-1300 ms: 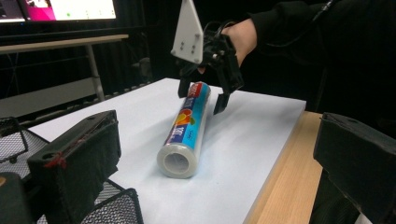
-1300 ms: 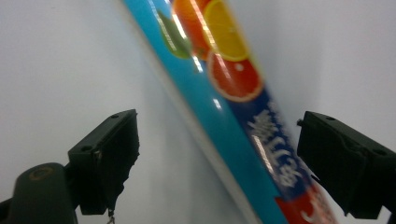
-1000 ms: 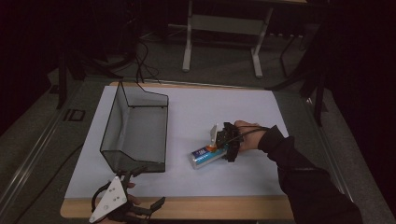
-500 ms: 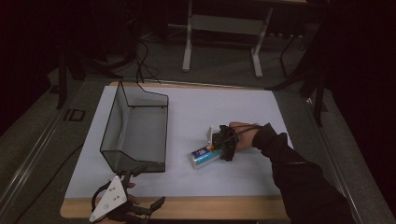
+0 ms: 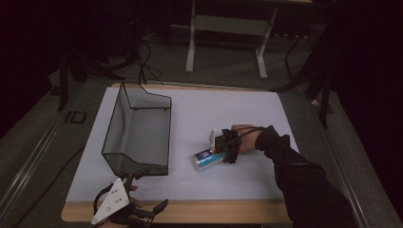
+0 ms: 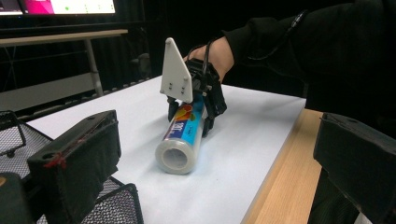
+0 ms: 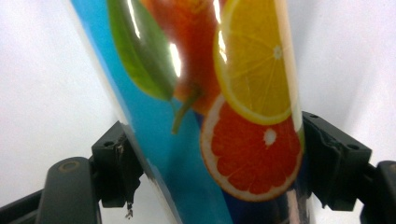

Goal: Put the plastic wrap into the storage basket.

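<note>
- Since a second ago the right gripper has slid a little further down the table toward the near edge, and its hand has turned slightly; the roll and the left gripper lie as they did
- The right gripper's two black jaws sit one on each side of the roll, pressed against its printed wrap of orange slices and a green leaf on blue, so it is clamped on the roll
- The roll lies on its side on the white table top, to the right of the wire basket and apart from it; from the left gripper view its open end faces that camera
- The left gripper rests at the near wooden edge of the table, just in front of the basket's near corner, its jaws standing wide apart with nothing between them
- The basket stands upright, with dark mesh walls
</note>
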The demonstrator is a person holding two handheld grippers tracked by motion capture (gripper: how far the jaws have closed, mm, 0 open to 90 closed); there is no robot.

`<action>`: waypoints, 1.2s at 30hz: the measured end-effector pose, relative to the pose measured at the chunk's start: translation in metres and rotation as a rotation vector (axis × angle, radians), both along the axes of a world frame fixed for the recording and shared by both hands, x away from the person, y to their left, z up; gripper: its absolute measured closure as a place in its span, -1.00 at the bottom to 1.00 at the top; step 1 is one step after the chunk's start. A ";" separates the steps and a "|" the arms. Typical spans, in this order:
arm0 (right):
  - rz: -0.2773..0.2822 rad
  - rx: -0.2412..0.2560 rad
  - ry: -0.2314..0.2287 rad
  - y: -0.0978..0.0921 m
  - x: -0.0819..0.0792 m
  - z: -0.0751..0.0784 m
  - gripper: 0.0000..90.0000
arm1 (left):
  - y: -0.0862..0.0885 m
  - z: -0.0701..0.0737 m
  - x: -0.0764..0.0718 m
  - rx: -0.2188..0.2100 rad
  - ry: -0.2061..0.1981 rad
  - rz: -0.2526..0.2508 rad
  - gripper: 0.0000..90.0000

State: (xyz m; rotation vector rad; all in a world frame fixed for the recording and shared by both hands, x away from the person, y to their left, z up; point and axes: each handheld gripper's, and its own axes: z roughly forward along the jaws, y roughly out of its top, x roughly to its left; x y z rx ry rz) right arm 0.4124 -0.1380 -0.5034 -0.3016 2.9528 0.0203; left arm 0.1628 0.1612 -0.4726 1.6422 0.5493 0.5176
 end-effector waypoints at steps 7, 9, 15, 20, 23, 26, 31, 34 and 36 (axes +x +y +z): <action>-0.079 0.121 0.029 0.004 0.000 0.026 -0.39 | 0.000 0.000 0.000 -0.001 -0.002 -0.002 -0.97; -0.127 0.176 0.056 0.004 0.002 0.038 -0.38 | 0.000 0.000 0.000 -0.001 -0.001 -0.003 -0.97; -0.243 0.292 0.086 0.003 0.008 0.060 -0.35 | 0.000 0.000 0.000 -0.006 -0.004 -0.001 -0.97; -0.352 0.360 0.042 -0.001 0.018 0.065 -0.35 | 0.000 0.001 0.000 -0.005 -0.006 -0.001 -0.97; -0.488 0.393 0.019 -0.005 0.033 0.065 -0.34 | 0.000 0.000 0.000 -0.008 -0.004 -0.001 -0.97; -0.570 0.389 0.000 -0.005 0.043 0.064 -0.34 | 0.000 0.000 0.000 -0.004 -0.007 -0.003 -0.97; -0.672 0.379 -0.015 -0.003 0.061 0.054 -0.34 | 0.000 0.000 0.000 -0.003 -0.010 -0.005 -0.97; -0.709 0.357 -0.008 -0.001 0.070 0.047 -0.33 | 0.000 0.001 0.000 -0.003 -0.009 -0.007 -0.97; -0.739 0.337 -0.017 0.001 0.075 0.040 -0.33 | 0.000 0.001 -0.001 -0.002 -0.009 -0.009 -0.97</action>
